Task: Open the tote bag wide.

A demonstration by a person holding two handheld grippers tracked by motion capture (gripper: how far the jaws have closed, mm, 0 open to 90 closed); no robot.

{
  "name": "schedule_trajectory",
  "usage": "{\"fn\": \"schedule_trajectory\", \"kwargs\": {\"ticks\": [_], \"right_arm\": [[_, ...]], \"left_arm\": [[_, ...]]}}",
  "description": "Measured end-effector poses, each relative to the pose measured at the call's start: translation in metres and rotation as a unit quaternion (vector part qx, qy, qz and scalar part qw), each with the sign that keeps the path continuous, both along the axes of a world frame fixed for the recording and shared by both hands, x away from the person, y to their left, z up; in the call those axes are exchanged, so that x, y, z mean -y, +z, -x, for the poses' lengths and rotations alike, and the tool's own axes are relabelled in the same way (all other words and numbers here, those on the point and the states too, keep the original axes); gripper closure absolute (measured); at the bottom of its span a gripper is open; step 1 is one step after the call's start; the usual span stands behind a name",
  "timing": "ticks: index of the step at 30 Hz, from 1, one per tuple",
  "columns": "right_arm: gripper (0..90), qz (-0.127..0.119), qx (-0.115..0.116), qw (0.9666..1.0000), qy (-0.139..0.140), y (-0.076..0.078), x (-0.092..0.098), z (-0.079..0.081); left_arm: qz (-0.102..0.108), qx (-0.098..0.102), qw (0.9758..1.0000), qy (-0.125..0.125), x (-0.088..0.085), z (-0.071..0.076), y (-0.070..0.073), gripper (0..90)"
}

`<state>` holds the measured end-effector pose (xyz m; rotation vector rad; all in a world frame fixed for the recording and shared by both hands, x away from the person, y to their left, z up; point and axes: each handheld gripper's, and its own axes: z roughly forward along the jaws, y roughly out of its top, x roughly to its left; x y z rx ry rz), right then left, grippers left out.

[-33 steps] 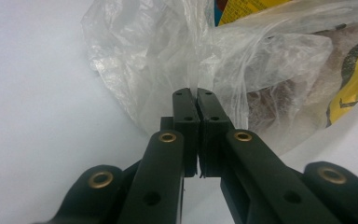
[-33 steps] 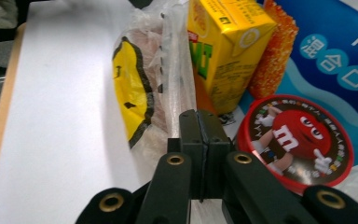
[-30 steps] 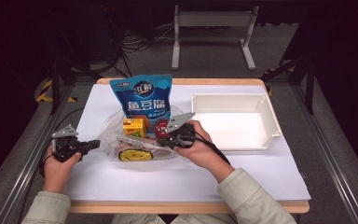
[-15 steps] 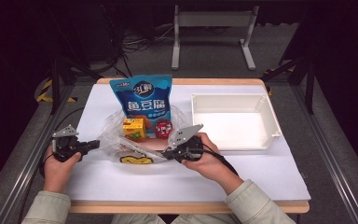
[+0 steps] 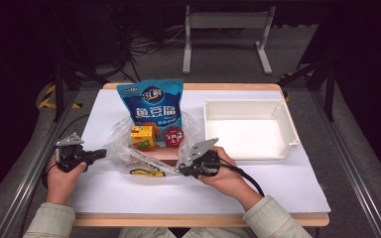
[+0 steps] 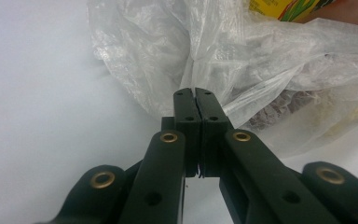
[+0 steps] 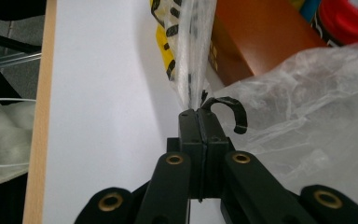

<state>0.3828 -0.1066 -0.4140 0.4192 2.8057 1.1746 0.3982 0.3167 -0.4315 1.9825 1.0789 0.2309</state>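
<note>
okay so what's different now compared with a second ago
The right gripper, shut on the clear plastic bag, has drawn its edge toward the table's near side, away from the red can. The left gripper stays clamped on the bag's other side. The blue pouch and white tray haven't moved.

light: bright, even on table (image 5: 104,193), dark room around | shadows: soft, short beside bag (image 6: 242,60) | glare: table washes out white in left gripper view | blur: high view soft; near jaws out of focus at bottom of both gripper views | distortion: none evident
</note>
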Motion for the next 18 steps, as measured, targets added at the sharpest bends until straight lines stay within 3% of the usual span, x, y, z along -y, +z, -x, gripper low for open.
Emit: {"fn": "schedule_trajectory", "kwargs": {"ticks": [9,13,18], "right_arm": [[90.0,0.032,-0.02,0.9992,-0.013,-0.017,0.002,-0.004],[90.0,0.049,-0.031,0.998,-0.022,-0.023,0.006,-0.003],[90.0,0.042,-0.036,0.9981,-0.028,-0.023,0.015,0.001]], "left_arm": [[0.004,-0.002,1.0,0.0,0.0,0.0,0.0,88.7],[-0.006,-0.002,1.0,0.002,0.0,0.001,0.0,89.0],[0.002,0.0,1.0,0.0,-0.001,0.0,-0.001,89.0]]}}
